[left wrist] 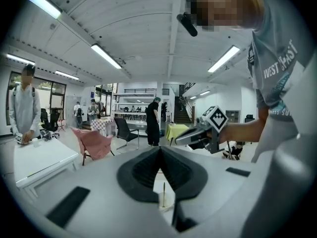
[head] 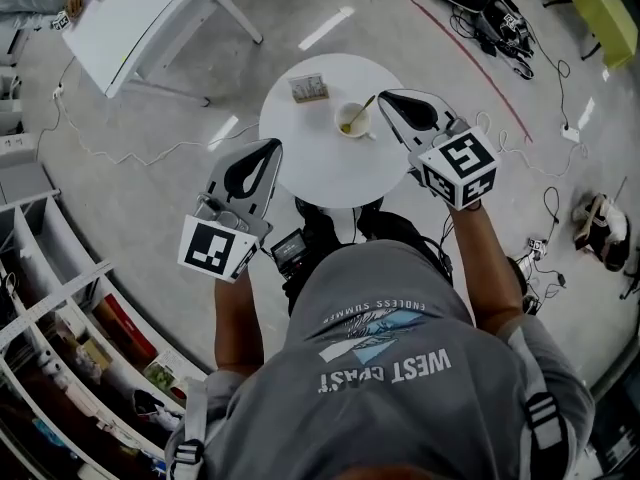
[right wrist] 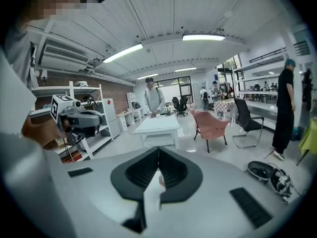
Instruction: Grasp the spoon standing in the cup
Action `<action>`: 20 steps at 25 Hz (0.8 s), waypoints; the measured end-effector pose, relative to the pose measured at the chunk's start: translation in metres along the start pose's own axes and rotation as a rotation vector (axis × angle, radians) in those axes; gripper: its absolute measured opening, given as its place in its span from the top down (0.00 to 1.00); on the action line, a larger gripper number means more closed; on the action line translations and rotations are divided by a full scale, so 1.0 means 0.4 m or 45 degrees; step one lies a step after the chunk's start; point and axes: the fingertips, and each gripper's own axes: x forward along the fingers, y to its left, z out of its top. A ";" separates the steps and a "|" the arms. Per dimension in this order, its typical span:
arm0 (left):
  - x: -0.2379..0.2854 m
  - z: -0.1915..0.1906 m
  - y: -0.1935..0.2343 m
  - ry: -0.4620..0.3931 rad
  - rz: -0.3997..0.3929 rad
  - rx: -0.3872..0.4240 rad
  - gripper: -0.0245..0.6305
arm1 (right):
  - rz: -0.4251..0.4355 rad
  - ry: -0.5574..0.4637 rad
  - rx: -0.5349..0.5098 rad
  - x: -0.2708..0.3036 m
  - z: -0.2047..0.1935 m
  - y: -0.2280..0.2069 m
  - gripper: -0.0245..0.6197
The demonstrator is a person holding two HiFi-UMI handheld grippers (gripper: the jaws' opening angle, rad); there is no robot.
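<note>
**A:** Where's the spoon?

**B:** The spoon [head: 359, 112] stands in the white cup [head: 351, 121]. The cup sits on the right part of the round white table [head: 310, 173]. The handle leans up and to the right, out over the cup's rim.

**A:** And the two grippers?

**B:** The right gripper [head: 386, 96] hangs just beside the cup, on its right, with its tips near the end of the handle. Its jaws are clenched together with nothing held. The left gripper [head: 274, 148] is at the table's left rim, well apart from the cup, and its jaws are pressed tip to tip and empty too. In the left gripper view the cup and spoon show low down, through the gap behind the closed tips. The right gripper shows farther off in that view, held in the person's hand.

**A:** Anything standing in the way?

**B:** Only a small box [head: 308, 89] shares the table, to the cup's left and not touching it. Bare tabletop lies between the cup and each gripper.

**A:** What's around the table?

**B:** On the grey floor there's a long white table [head: 130, 18] at upper left and white shelving [head: 50, 268] along the left side. A thin cable [head: 130, 153] trails between them. To the right are a red floor line [head: 470, 58], a heap of black gear [head: 485, 13], a yellow-green piece of furniture [head: 600, 8] and a pair of shoes [head: 600, 226].
</note>
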 end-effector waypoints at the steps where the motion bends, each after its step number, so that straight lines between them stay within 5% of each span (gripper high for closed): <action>1: 0.002 -0.008 0.004 0.009 -0.009 -0.004 0.96 | -0.006 0.006 0.014 0.007 -0.008 -0.003 0.96; 20: 0.030 -0.128 0.033 0.109 -0.067 -0.094 0.96 | -0.014 0.144 0.168 0.141 -0.185 -0.050 0.96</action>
